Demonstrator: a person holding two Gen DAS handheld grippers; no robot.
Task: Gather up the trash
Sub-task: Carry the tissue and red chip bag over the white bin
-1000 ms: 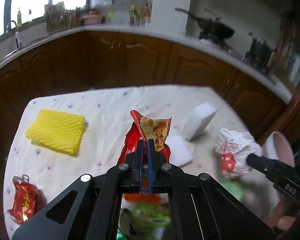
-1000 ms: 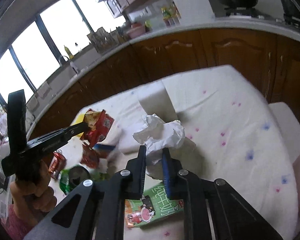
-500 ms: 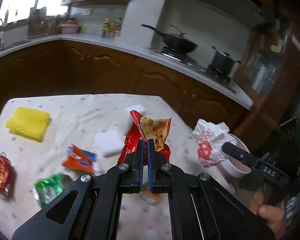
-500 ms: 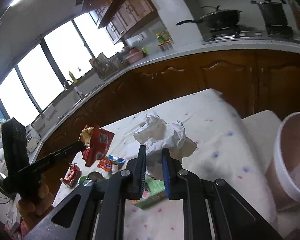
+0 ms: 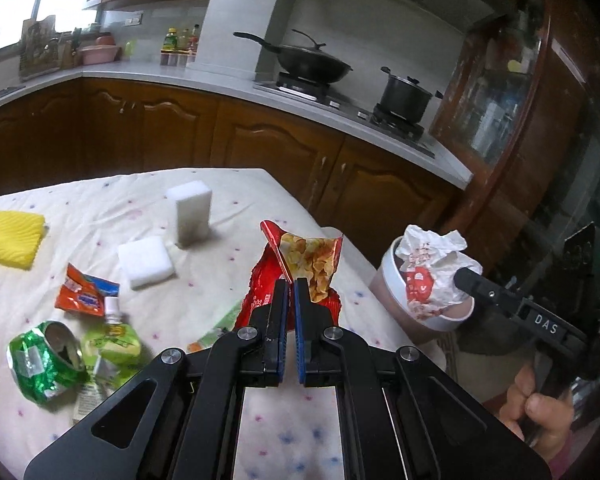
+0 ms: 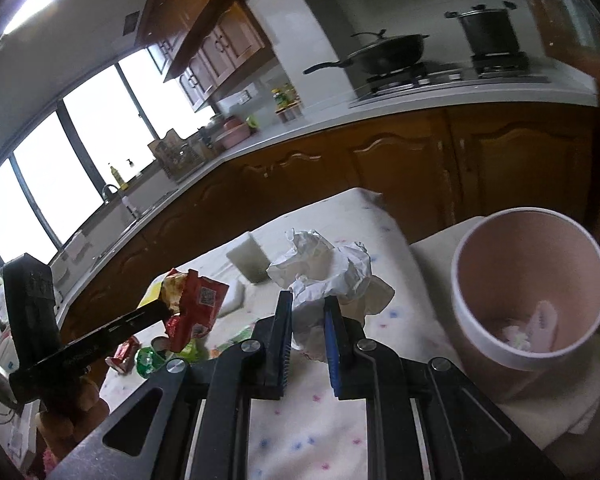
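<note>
My left gripper (image 5: 291,286) is shut on a red chip bag (image 5: 300,268) and holds it above the table's right part; the bag also shows in the right wrist view (image 6: 193,308). My right gripper (image 6: 307,306) is shut on a crumpled white paper wrapper (image 6: 324,270); in the left wrist view the wrapper (image 5: 432,272) hangs over the rim of the pink and white bin (image 5: 388,280). The bin (image 6: 528,292) stands beside the table, with a little white trash at its bottom.
On the tablecloth (image 5: 99,216) lie a crushed green can (image 5: 43,356), a green pouch (image 5: 111,344), an orange wrapper (image 5: 81,296), two white sponges (image 5: 145,268) (image 5: 191,212) and a yellow foam net (image 5: 11,244). Counters and a stove stand behind.
Both grippers have carried their loads to the right, towards the bin. The bin is now nearer and larger, and the paper wrapper has come over its rim.
</note>
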